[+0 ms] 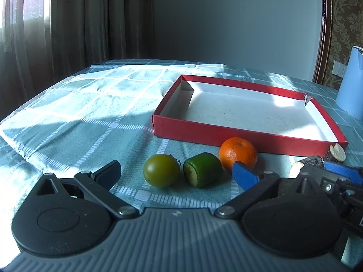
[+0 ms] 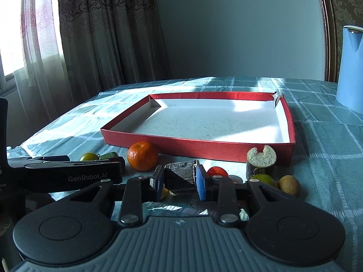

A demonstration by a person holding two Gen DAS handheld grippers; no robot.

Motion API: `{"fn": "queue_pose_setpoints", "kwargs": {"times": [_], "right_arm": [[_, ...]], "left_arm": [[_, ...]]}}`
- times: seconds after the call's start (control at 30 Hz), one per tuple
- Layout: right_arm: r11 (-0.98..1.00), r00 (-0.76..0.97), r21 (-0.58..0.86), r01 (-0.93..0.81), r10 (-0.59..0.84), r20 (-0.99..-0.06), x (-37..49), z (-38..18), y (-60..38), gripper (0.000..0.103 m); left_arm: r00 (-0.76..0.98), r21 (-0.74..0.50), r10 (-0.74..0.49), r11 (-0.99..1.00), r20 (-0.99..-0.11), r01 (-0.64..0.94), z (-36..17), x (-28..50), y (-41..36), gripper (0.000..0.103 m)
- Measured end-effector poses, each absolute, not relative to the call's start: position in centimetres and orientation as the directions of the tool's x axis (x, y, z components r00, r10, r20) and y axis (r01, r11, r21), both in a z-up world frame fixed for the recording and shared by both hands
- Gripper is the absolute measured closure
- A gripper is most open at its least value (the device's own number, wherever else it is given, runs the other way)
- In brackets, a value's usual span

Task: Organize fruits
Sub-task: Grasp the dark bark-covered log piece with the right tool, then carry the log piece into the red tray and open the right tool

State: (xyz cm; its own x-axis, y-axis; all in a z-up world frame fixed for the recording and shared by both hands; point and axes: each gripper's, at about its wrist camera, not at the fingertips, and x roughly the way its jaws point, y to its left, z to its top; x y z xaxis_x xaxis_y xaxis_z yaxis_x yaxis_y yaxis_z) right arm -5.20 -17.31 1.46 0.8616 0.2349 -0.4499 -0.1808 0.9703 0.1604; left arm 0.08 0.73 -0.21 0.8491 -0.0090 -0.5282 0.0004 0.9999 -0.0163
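A shallow red box (image 1: 238, 136) (image 2: 181, 144) with a white floor lies on the checked cloth with nothing in it. In front of it lie a green tomato (image 1: 161, 173) (image 2: 89, 156), a cut green fruit piece (image 1: 202, 169) and an orange mandarin (image 1: 238, 153) (image 2: 142, 155). My left gripper (image 1: 175, 173) is open around the tomato and the green piece, low over the cloth. My right gripper (image 2: 179, 179) is shut on a dark sugarcane piece (image 2: 180, 176) (image 1: 306, 163). A second cane piece (image 2: 261, 158) stands against the box's near right corner.
A red tomato (image 2: 217, 171), a green fruit (image 2: 263, 179) and a brown fruit (image 2: 288, 184) lie right of my right gripper. A blue kettle (image 2: 350, 68) (image 1: 351, 83) stands at the back right. Curtains hang behind the table's left edge.
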Motion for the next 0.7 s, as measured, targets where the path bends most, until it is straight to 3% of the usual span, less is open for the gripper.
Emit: {"fn": "queue_pose_setpoints", "kwargs": {"times": [0.13, 0.37, 0.7], "right_arm": [[0.964, 0.892, 0.165, -0.211, 0.259, -0.371, -6.2, 3.7, -17.9, 0.075], [0.984, 0.941, 0.107, -0.145, 0.171, -0.294, -3.8, 6.5, -20.5, 0.074], [0.995, 0.896, 0.077, -0.062, 0.089, -0.434, 2.0, 3.1, -24.0, 0.074]], "left_arm": [[0.848, -0.016, -0.007, 1.000, -0.530, -0.002, -0.2, 0.1, 0.8, 0.000], [0.848, -0.014, -0.005, 1.000, -0.530, -0.003, -0.2, 0.1, 0.8, 0.000], [0.846, -0.012, -0.005, 1.000, -0.534, -0.001, -0.2, 0.1, 0.8, 0.000]]}}
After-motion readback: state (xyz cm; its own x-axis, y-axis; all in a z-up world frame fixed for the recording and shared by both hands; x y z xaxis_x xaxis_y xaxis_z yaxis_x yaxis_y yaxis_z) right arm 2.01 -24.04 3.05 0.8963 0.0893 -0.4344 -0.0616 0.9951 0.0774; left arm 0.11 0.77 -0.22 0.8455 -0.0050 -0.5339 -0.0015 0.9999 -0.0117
